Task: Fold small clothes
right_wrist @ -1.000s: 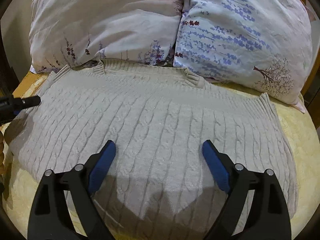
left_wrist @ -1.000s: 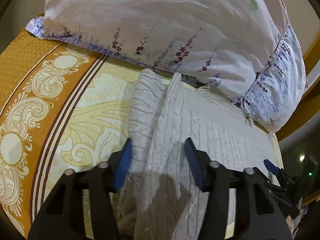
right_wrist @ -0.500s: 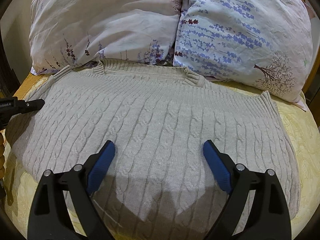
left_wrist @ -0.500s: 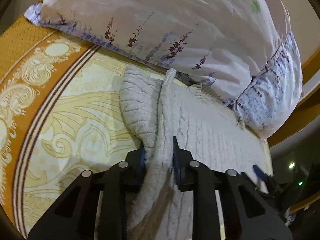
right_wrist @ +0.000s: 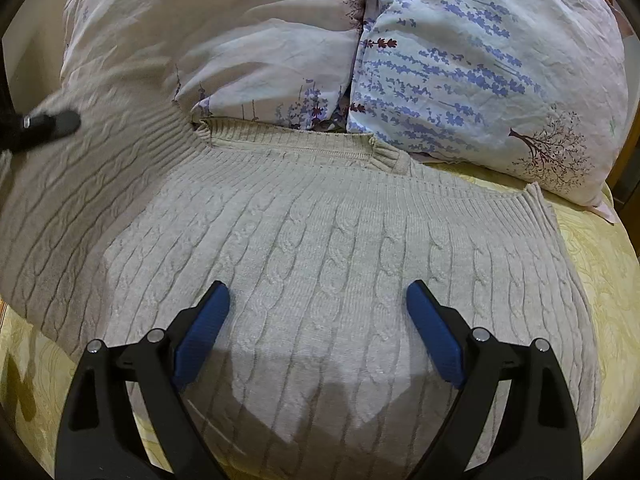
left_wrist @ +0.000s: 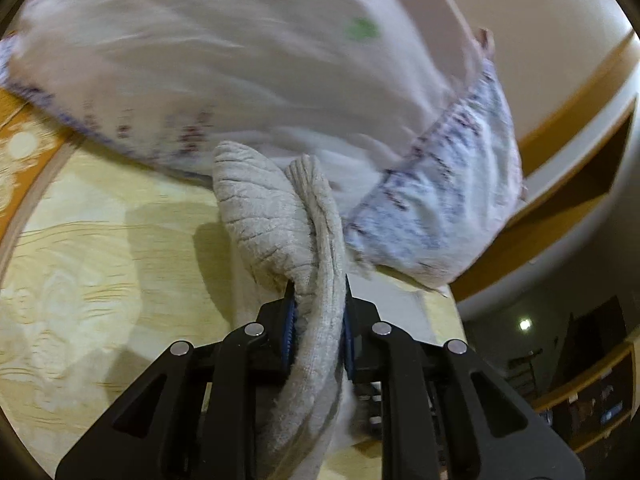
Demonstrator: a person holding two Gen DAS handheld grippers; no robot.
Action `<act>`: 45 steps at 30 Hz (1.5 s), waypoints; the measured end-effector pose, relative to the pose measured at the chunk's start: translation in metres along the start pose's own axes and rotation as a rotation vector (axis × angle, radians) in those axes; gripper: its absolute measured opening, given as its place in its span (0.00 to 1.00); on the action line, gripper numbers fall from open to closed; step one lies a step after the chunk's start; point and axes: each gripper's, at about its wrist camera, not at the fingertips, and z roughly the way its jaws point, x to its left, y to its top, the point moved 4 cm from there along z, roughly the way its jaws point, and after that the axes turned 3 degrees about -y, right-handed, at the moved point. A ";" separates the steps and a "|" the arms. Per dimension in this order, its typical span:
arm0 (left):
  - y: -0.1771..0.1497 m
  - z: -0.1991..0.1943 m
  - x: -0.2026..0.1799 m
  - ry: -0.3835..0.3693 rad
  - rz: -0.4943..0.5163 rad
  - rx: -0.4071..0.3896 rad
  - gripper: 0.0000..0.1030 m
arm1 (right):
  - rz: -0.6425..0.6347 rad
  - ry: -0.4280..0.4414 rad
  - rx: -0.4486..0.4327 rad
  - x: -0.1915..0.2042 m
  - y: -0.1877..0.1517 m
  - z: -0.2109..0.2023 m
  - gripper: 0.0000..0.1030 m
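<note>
Only begun. Left gripper (left_wrist: 316, 328) closing its fingers (left_wrist: 289, 330) on a bunched edge of the grey cable-knit sweater (right_wrist: 340, 248), cloth pinched between them and lifted off the bed (left_wrist: 100, 240), probably at the sleeve side, though blurred. Right gripper (right_wrist: 318, 328) hanging with fingers spread wide, nothing between them, over the sweater's flat middle. Body still spread out before the pillows (right_wrist: 480, 80); no fold laid yet, every fold remaining.

Two floral pillows (right_wrist: 480, 72) lean side by side, touching, at the bed's head. Yellow patterned bedspread (left_wrist: 100, 260), orange-bordered. Wooden headboard (left_wrist: 568, 92) behind.
</note>
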 end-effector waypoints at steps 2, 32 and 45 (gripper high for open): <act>0.000 0.009 -0.017 -0.032 0.016 0.016 0.17 | -0.002 0.005 -0.001 -0.001 0.000 -0.002 0.87; -0.069 0.066 -0.121 -0.116 0.254 0.070 0.80 | 0.466 0.459 0.022 -0.153 -0.007 -0.046 0.87; -0.069 0.077 -0.036 0.226 0.159 0.142 0.80 | 0.513 0.611 0.207 -0.107 0.002 0.000 0.62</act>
